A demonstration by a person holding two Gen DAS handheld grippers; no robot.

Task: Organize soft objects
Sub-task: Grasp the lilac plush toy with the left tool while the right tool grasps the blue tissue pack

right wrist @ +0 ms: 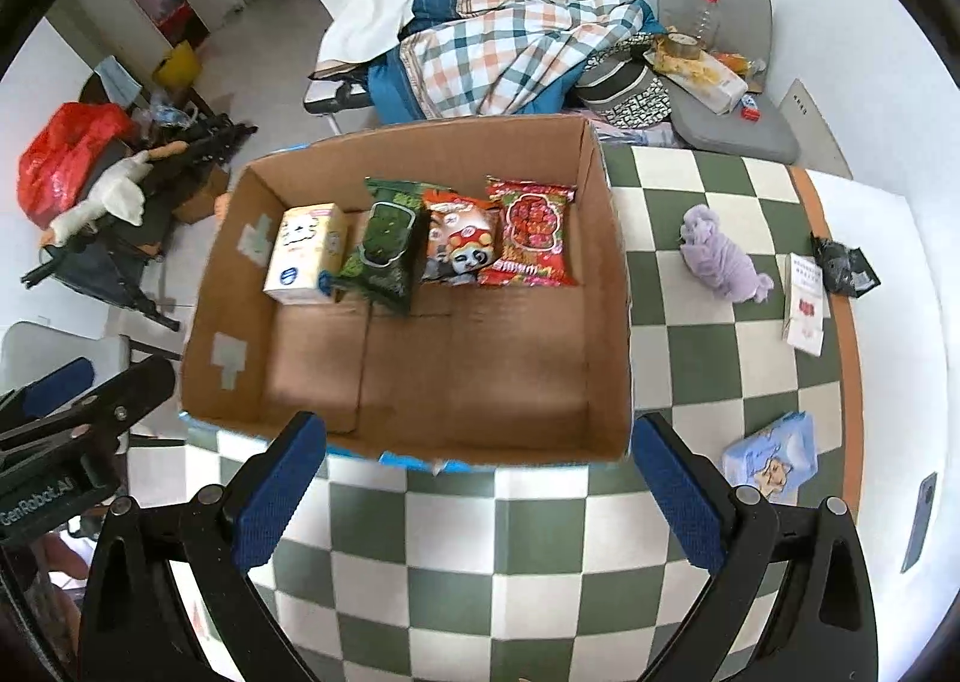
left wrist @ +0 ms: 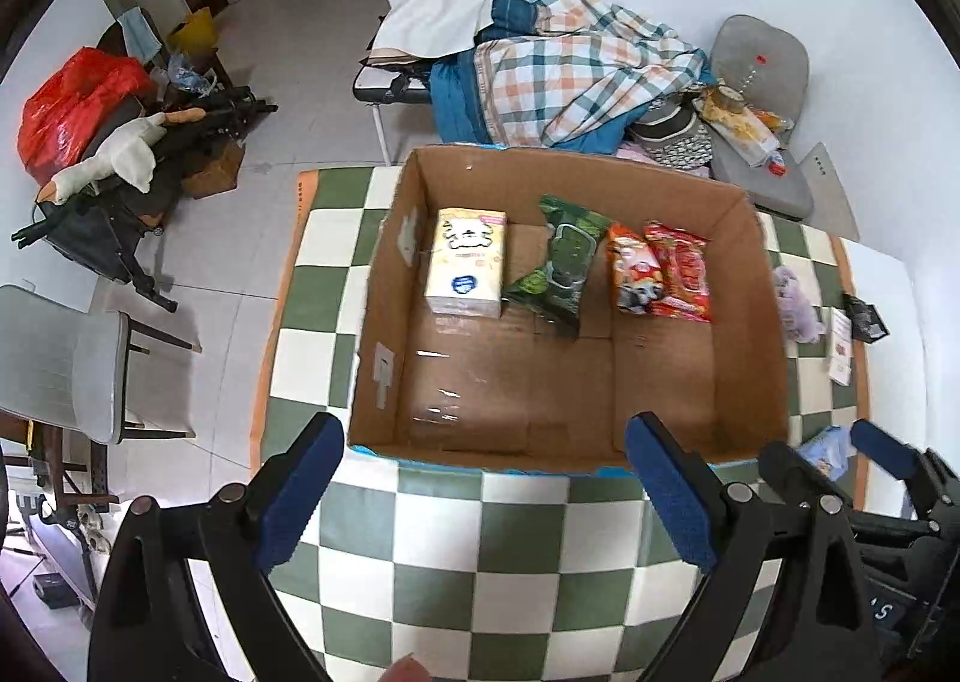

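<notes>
An open cardboard box [left wrist: 750, 334] [right wrist: 612, 334] stands on the checked table. Along its far wall lie a cream tissue pack [left wrist: 467, 269] [right wrist: 306, 253], a green wipes pack [left wrist: 555, 268] [right wrist: 384, 250], an orange panda snack bag [left wrist: 633, 277] [right wrist: 459, 244] and a red snack bag [left wrist: 681, 271] [right wrist: 531, 232]. Right of the box lie a purple soft toy [right wrist: 723, 256] [left wrist: 795, 304] and a light blue tissue pack [right wrist: 771, 457] [left wrist: 831, 451]. My left gripper [left wrist: 486, 493] is open and empty before the box's near wall. My right gripper [right wrist: 480, 493] is open and empty there too.
A white booklet [right wrist: 804, 301] and a black packet [right wrist: 846, 265] lie near the table's right edge, a phone [right wrist: 921, 520] further forward. Behind the table are a bed with plaid bedding [right wrist: 516, 45] and a grey chair [right wrist: 720, 105]. A white chair [left wrist: 60, 364] stands left.
</notes>
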